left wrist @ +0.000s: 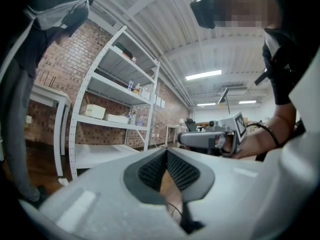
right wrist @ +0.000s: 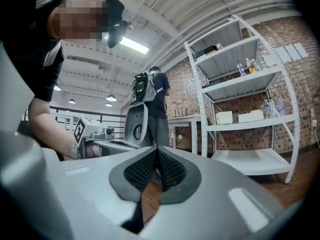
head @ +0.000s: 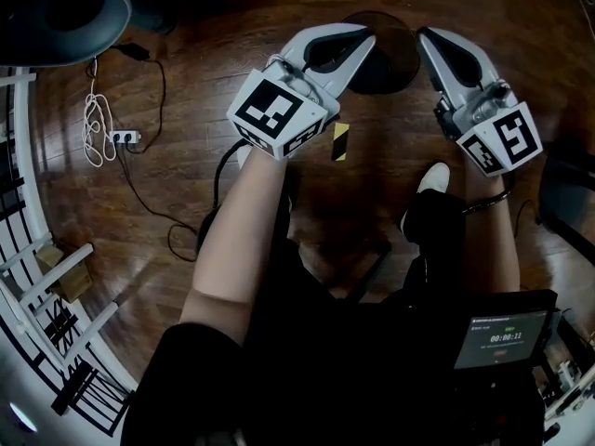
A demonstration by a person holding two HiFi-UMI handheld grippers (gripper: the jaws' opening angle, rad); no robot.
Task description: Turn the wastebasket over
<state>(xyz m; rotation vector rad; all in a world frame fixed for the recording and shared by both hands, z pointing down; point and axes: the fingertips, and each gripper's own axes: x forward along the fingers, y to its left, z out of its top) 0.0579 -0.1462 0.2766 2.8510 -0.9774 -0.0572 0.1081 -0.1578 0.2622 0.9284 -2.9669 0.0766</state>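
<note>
In the head view a dark round wastebasket [head: 389, 61] stands on the wooden floor, partly hidden behind both grippers; I cannot tell which way up it is. My left gripper [head: 361, 39] is held level above it, jaws shut with nothing between them. My right gripper [head: 428, 37] is beside it to the right, also shut and empty. In the left gripper view the ribbed pads [left wrist: 175, 170] meet at the tip, and the right gripper [left wrist: 207, 139] shows beyond them. In the right gripper view the pads [right wrist: 170, 170] are pressed together, with the left gripper [right wrist: 97, 138] at the left.
A power strip with a coiled white cable [head: 119, 137] lies at the left. White railings [head: 37, 277] and a cardboard box [head: 72, 272] sit lower left. A yellow-black marker [head: 340, 141] is on the floor. White shelving [right wrist: 245, 114] lines a brick wall; a person with a backpack [right wrist: 150, 109] stands nearby.
</note>
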